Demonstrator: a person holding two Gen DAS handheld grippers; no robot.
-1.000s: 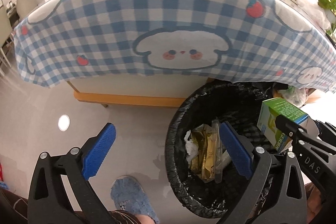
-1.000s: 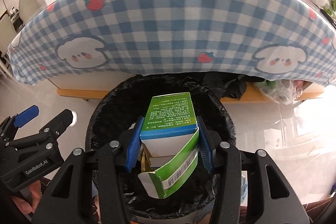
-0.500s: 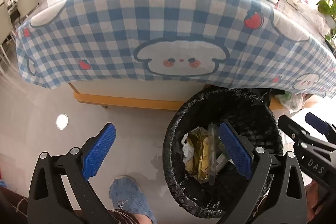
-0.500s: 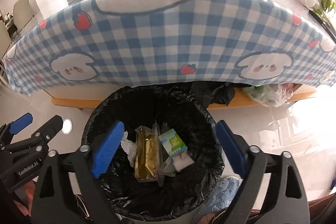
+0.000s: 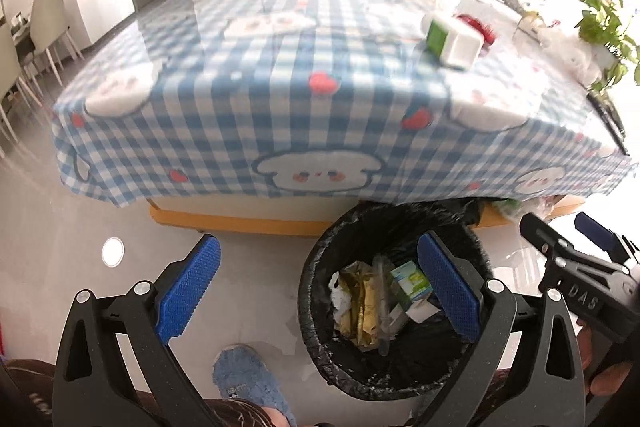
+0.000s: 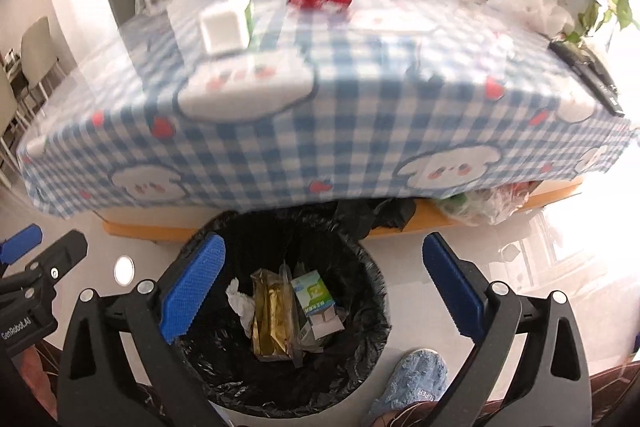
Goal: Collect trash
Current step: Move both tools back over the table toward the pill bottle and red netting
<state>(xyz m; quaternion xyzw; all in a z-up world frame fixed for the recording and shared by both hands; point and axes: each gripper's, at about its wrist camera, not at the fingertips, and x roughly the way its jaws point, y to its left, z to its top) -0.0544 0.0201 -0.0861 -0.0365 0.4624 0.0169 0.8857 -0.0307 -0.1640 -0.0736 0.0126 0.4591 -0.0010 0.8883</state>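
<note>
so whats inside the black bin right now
The bin holds a green and white carton, a gold foil wrapper, a crumpled white tissue and a clear plastic wrapper. Anything beneath them is covered.

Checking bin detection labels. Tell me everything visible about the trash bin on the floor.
The trash bin is round, lined with a crinkled black plastic bag folded over its rim. It stands upright on the glossy floor, at the table's edge, partly under the hanging checked tablecloth. Inside lie a green-and-white carton, a gold foil wrapper, crumpled white tissue and clear plastic. Neither gripper touches it; both are open above it.
</note>
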